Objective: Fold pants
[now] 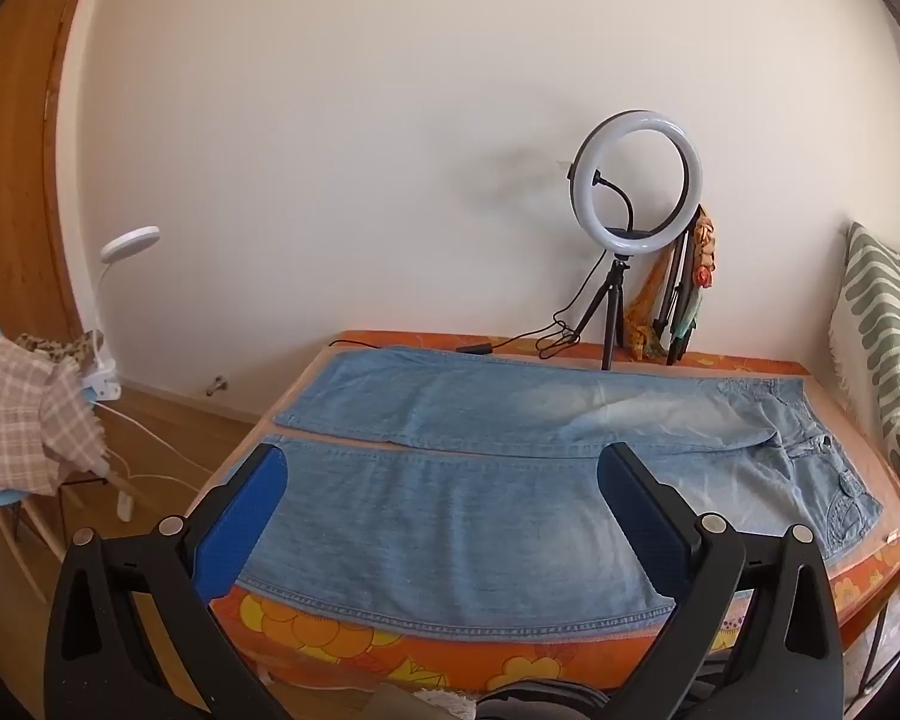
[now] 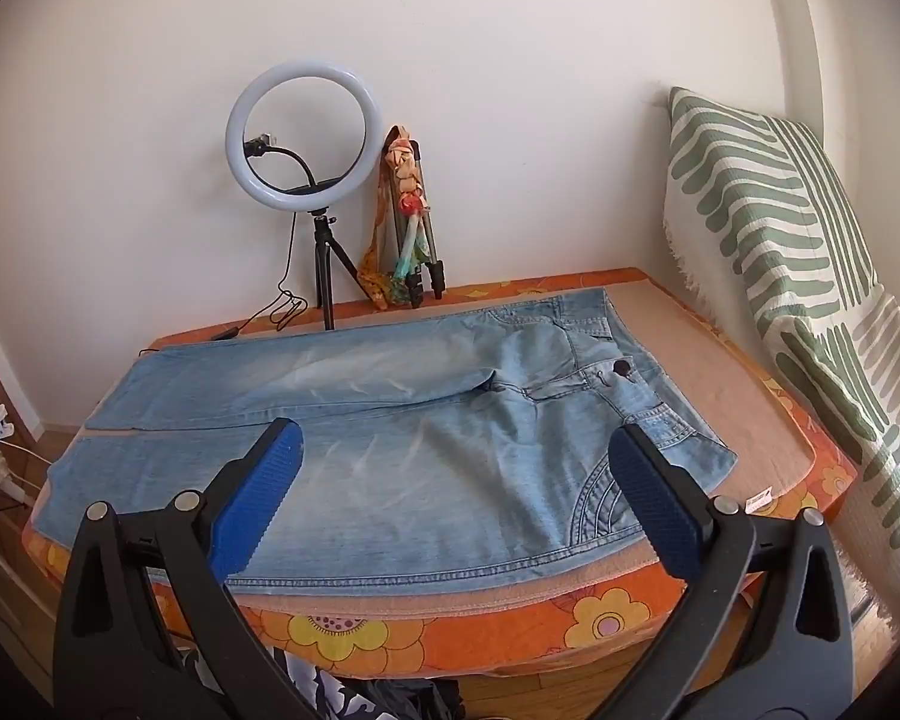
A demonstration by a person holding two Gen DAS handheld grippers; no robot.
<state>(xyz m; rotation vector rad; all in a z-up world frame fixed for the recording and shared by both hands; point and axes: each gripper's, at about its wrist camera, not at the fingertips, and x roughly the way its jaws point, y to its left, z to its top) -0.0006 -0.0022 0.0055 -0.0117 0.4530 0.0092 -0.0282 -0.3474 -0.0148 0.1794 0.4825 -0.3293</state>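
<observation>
The left gripper (image 1: 441, 483) hung with its jaws spread as wide as they went, nothing between the blue pads and nothing touched. Beyond and below the jaws lay the pants (image 1: 510, 450), light blue denim, spread flat and unfolded on the surface (image 1: 750, 363), which wore an orange flowered cover. The nearer leg ran across directly under the gap between the jaws; the farther leg lay past the fingertips, parted from the near one by a thin strip of bare surface. The waist lay off beyond the right-hand jaw.

The right gripper (image 2: 456, 456) also stood with its jaws fully apart, empty and clear of the cloth. The seat and thigh of the pants (image 2: 390, 420) lay between and just beyond its jaws, the waistband and a pocket just past the right-hand jaw, the legs stretching away past the left-hand jaw.

Far ahead of both sets of jaws a ring light (image 2: 304, 132) on a tripod stood against the wall.
</observation>
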